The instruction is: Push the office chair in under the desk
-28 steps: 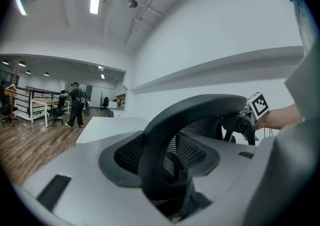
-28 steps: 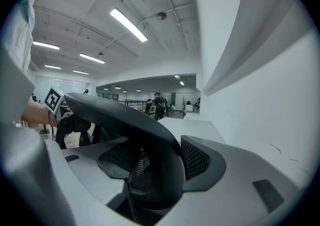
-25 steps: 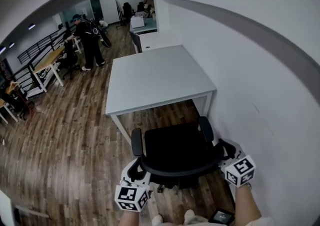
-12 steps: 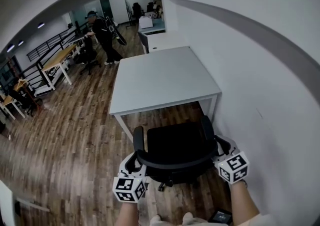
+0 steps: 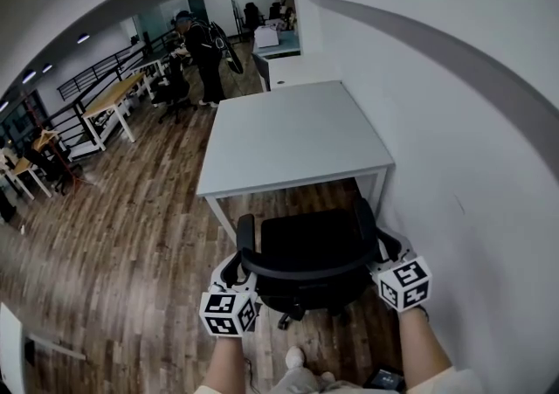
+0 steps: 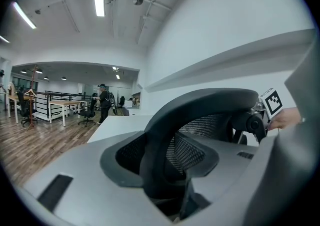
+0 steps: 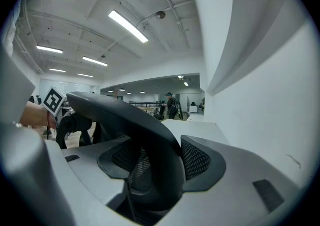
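Your left gripper has just been closing on the left end of the office chair's back rim, your right gripper clamps its right end, and the chair stands just before the desk's near edge.

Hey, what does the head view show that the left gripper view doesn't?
Only the head view shows the chair's seat, its armrests and the wearer's feet. Only the left gripper view shows the mesh of the backrest and the jaws of the left claw, which have just been closing, pressed on its rim. Both show the white desk, the right claw and a person standing far off.
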Motion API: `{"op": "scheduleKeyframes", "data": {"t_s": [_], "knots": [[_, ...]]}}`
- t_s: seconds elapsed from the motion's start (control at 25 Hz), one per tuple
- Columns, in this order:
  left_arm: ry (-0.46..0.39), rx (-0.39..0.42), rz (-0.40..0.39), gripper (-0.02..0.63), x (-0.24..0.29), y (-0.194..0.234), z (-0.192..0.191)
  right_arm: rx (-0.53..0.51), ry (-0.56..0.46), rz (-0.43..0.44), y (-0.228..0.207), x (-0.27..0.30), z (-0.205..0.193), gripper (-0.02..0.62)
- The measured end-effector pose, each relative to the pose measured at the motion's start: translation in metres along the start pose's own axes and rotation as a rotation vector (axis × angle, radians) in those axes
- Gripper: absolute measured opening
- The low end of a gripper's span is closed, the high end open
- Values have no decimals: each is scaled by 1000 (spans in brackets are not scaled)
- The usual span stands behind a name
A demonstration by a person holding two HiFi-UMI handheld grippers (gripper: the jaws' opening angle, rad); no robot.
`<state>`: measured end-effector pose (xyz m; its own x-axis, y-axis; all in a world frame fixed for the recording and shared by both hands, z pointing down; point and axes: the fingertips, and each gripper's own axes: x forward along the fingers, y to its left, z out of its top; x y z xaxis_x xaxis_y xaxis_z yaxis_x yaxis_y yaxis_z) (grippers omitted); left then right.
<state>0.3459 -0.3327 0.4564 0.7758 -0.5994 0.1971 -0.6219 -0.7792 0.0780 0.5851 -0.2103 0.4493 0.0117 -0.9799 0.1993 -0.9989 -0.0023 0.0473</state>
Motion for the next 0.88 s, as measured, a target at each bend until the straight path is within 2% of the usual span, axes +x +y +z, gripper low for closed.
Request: {"op": "scheduleKeyframes", "data": {"t_s": [0.88], "knots": [[-36,-47,-16,179,84,49,17,10,18,-16,-38,90,13,265]]}}
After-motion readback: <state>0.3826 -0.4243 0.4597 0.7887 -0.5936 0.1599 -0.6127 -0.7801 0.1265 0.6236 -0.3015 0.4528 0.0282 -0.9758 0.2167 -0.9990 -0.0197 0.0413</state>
